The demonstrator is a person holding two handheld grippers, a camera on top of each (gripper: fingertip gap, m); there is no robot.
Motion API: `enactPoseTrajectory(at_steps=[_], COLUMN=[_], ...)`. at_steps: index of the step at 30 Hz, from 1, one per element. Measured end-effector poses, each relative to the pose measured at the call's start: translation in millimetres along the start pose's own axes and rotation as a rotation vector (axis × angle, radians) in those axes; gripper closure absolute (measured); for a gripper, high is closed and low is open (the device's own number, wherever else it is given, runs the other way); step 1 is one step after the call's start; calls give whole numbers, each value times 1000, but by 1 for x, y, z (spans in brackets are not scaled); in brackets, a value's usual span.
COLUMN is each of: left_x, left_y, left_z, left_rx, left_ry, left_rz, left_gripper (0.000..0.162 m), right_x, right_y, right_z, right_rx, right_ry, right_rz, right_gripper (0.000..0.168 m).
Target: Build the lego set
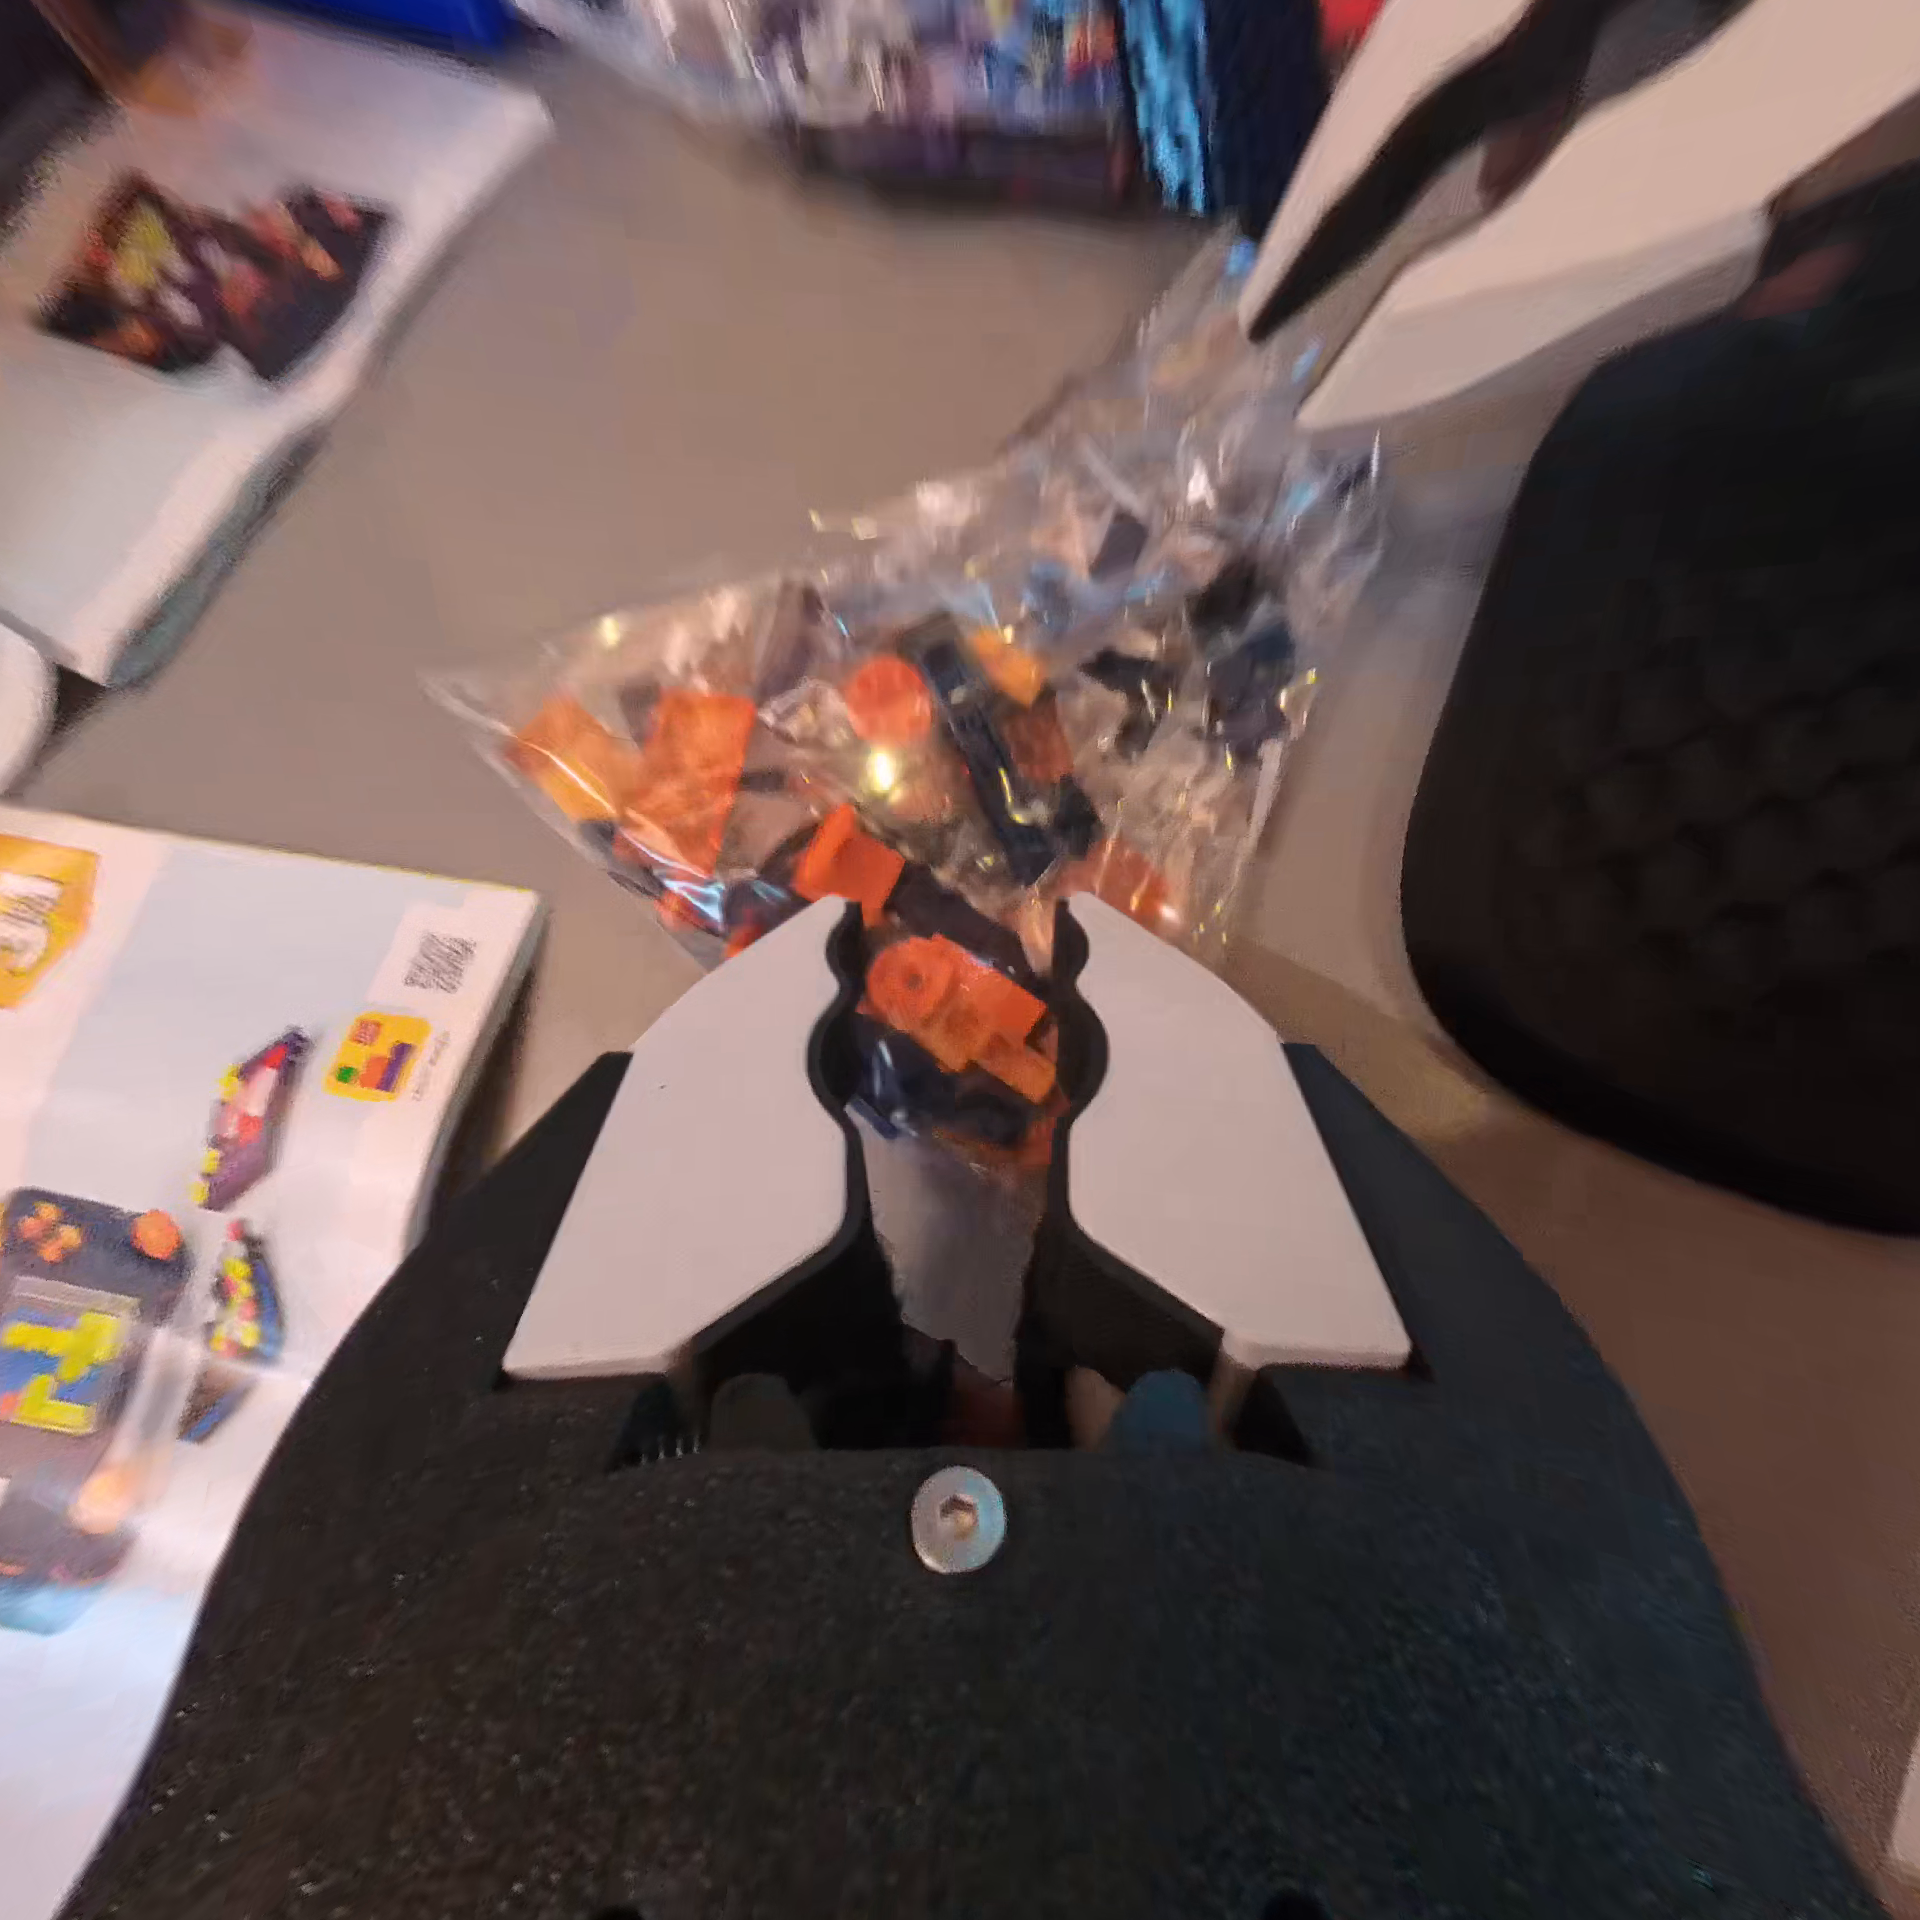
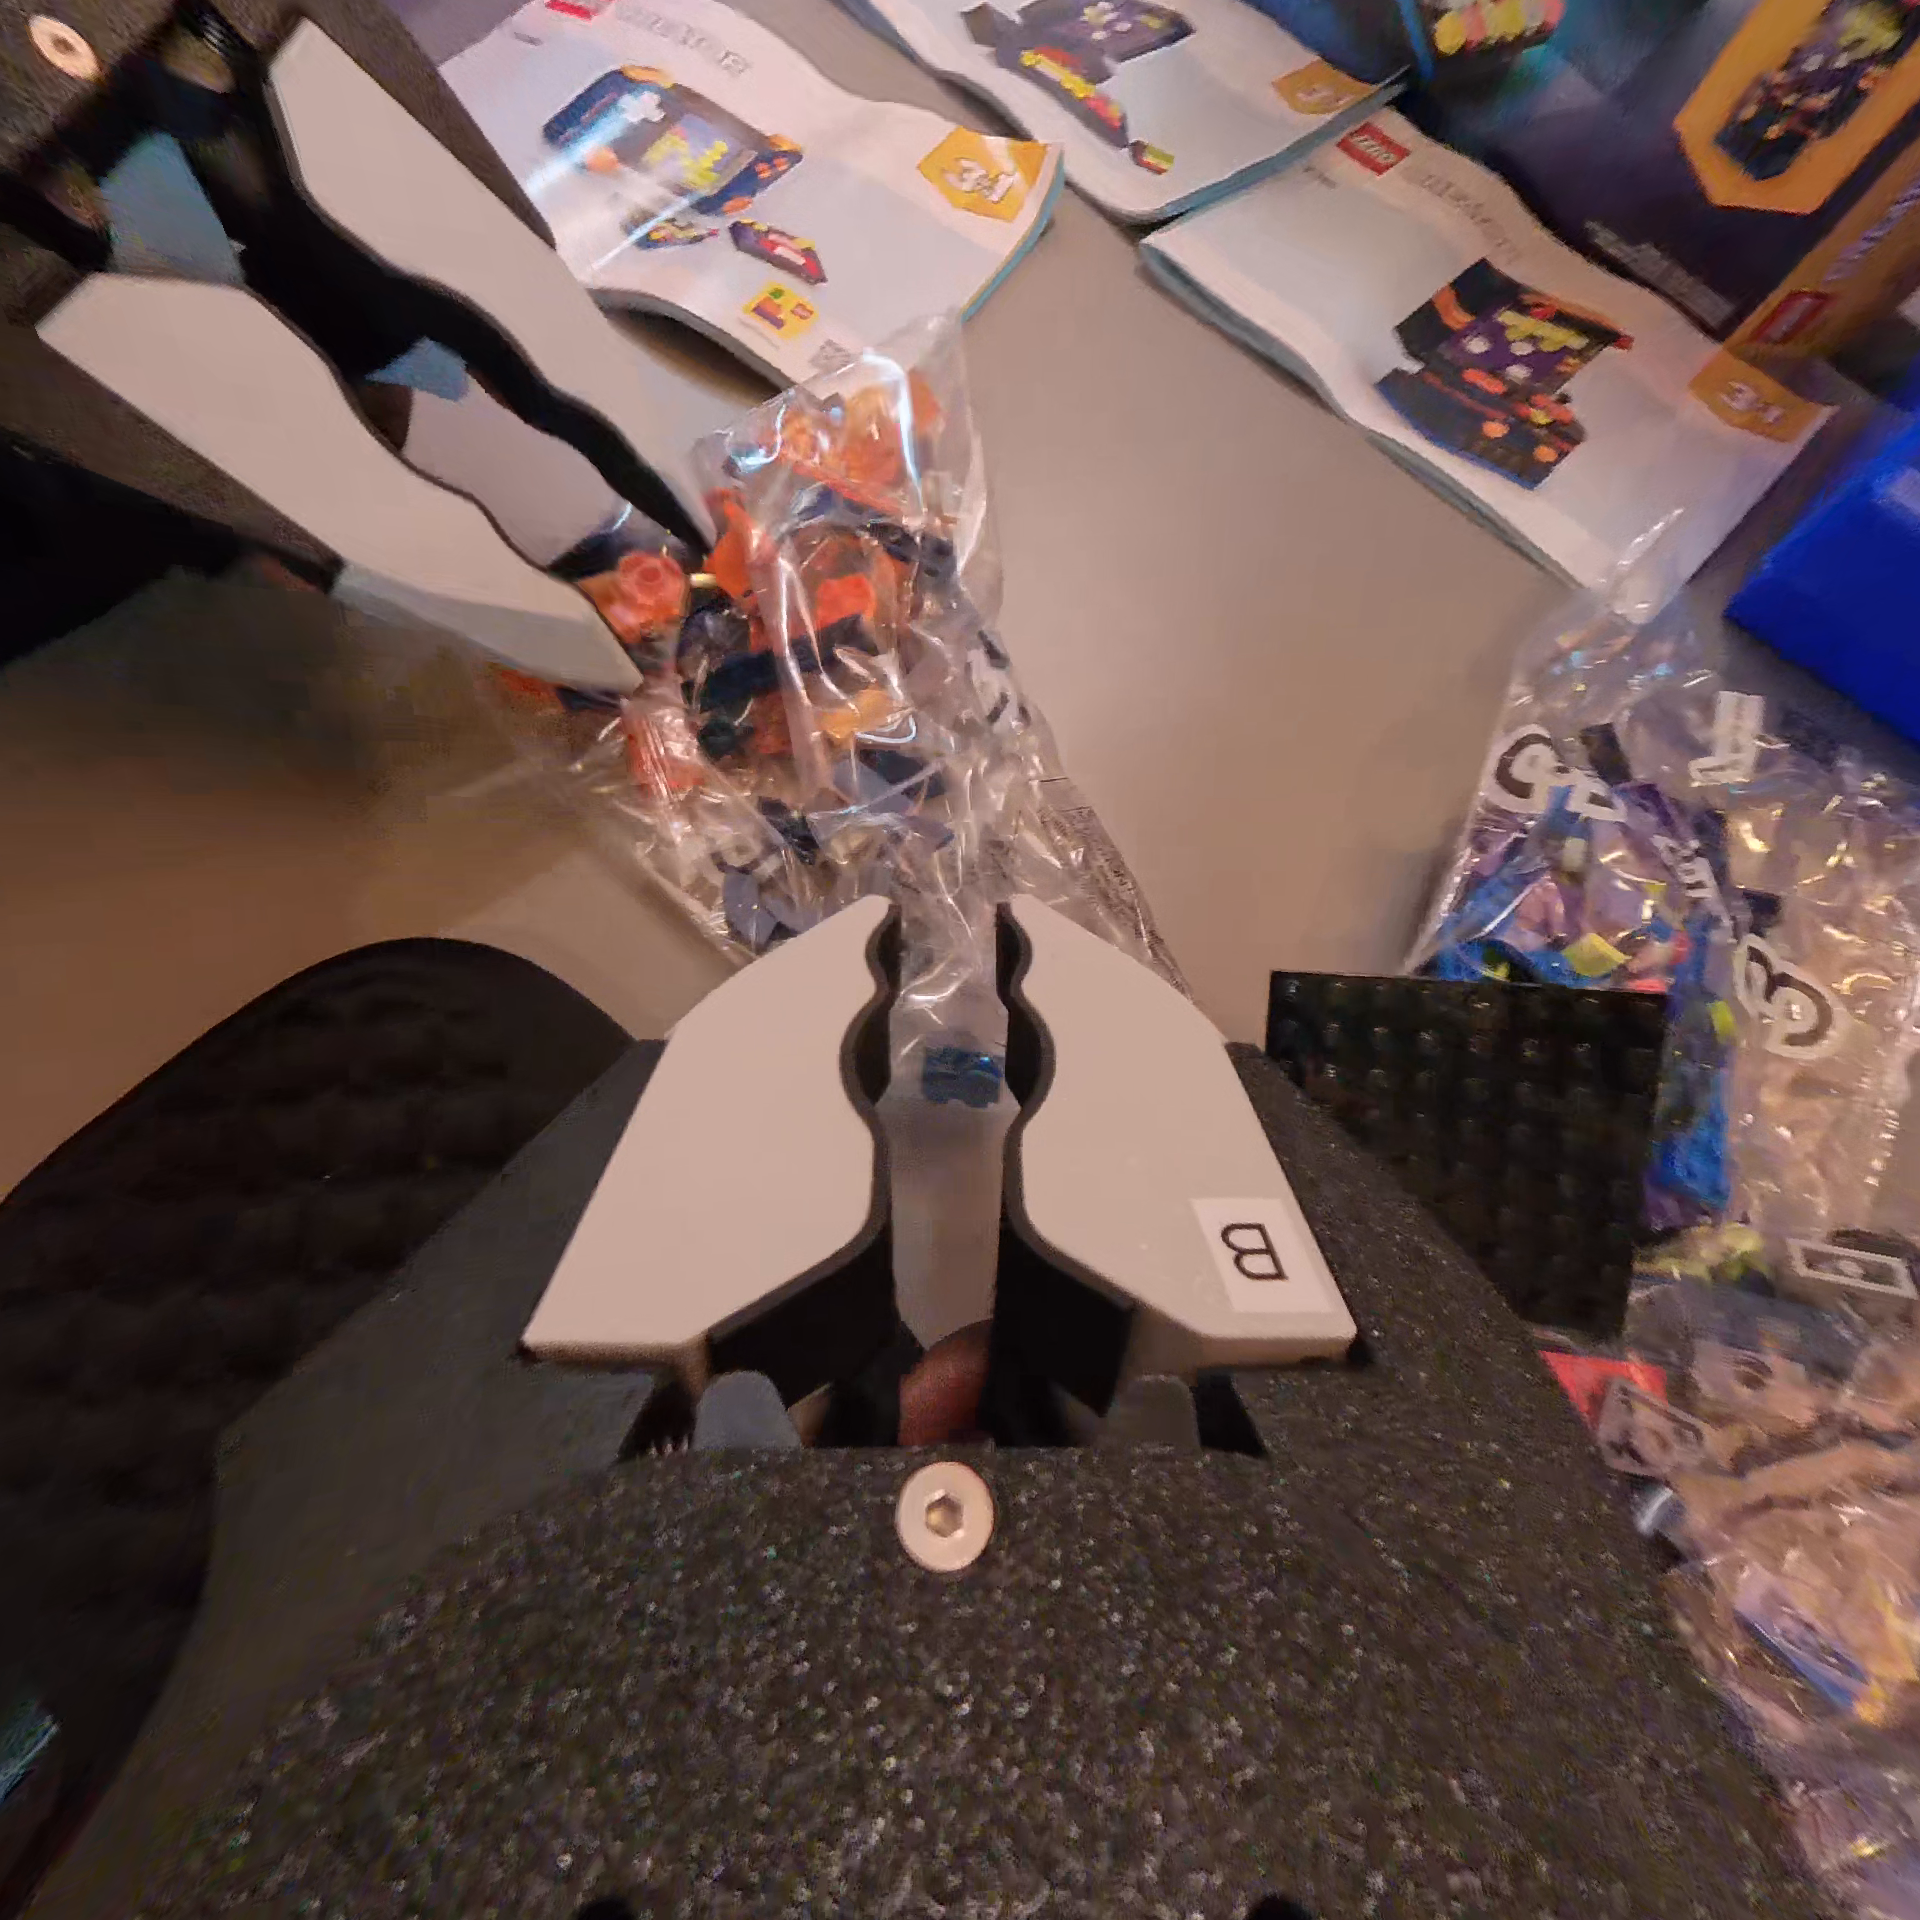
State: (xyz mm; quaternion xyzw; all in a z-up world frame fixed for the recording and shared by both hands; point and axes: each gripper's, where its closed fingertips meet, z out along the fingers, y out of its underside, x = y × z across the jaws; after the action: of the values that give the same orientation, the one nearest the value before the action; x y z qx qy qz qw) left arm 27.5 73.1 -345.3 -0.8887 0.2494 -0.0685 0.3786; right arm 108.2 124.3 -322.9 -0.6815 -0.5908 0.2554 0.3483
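Both grippers, left and right, gripped the sealed bag; beside it the baseplate lay bare, nothing built

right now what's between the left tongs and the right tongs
The clear plastic bag of orange and dark blue lego pieces spans the stretch. The left tongs clamp its brick-filled end and the right tongs pinch the other end, as both wrist views show.

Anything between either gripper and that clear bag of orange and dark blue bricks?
Nothing visible does. The left gripper and the right gripper each have an end of the clear plastic bag of orange and dark blue bricks between their fingers, gripping opposite ends above the grey table.
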Motion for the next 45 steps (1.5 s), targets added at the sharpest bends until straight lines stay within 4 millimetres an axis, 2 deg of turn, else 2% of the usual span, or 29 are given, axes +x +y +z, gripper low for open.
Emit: enactPoseTrajectory(at_steps=[1, 5, 6, 8, 10, 15, 18, 21, 25, 27, 29, 31, 32, 34, 36, 40, 44, 45], left_x=[2, 4, 4, 4, 4, 4, 5, 5, 4, 4, 4, 4, 4, 4, 5, 5, 3, 2], left_y=[6, 7, 8, 8, 8, 8, 8, 8, 8, 8, 8, 8, 8, 8, 8, 8, 7, 6], left_z=[3, 5, 5, 5, 5, 5, 5, 5, 5, 6, 6, 6, 6, 6, 6, 6, 6, 6], left_rx=[-33, -40, -38, -29, -26, -19, -15, -10, -10, -10, -12, -12, -11, -10, -9, -10, -3, 3], left_ry=[9, 15, 17, 28, 30, 31, 34, 43, 41, 32, 27, 27, 29, 30, 33, 32, 27, 31], left_rz=[-6, -14, -21, -27, -25, -17, -16, -21, -15, -11, -5, -6, -8, -10, -9, -6, -10, -19], left_gripper=[129, 130, 130, 130, 130, 130, 130, 129, 128, 128, 128, 128, 128, 128, 128, 128, 127, 123], right_x=[1, 4, 6, 13, 13, 13, 16, 16, 22, 18, 1, -13, -16, -15, -19, -21, -21, -22], right_y=[4, 19, 20, 25, 26, 27, 30, 30, 15, -2, -17, -15, -9, 3, 15, 18, 16, 14], right_z=[4, 16, 16, 17, 18, 19, 20, 20, 12, 3, -3, 2, 7, 19, 28, 36, 39, 38], right_rx=[-21, -132, -144, -203, -225, -188, -191, -174, -75, 32, 126, 97, 55, -19, -102, -195, -194, -176], right_ry=[7, 16, 21, 49, 38, 1, 2, -17, 8, 0, -56, -96, -101, -93, -109, -94, -83, -91], right_rz=[2, 107, 126, 141, 132, 126, 138, 130, 16, -19, -73, -116, -126, -120, -90, -85, -98, -103], right_gripper=[150, 143, 141, 127, 126, 126, 117, 115, 104, 112, 127, 141, 142, 141, 127, 111, 108, 103])
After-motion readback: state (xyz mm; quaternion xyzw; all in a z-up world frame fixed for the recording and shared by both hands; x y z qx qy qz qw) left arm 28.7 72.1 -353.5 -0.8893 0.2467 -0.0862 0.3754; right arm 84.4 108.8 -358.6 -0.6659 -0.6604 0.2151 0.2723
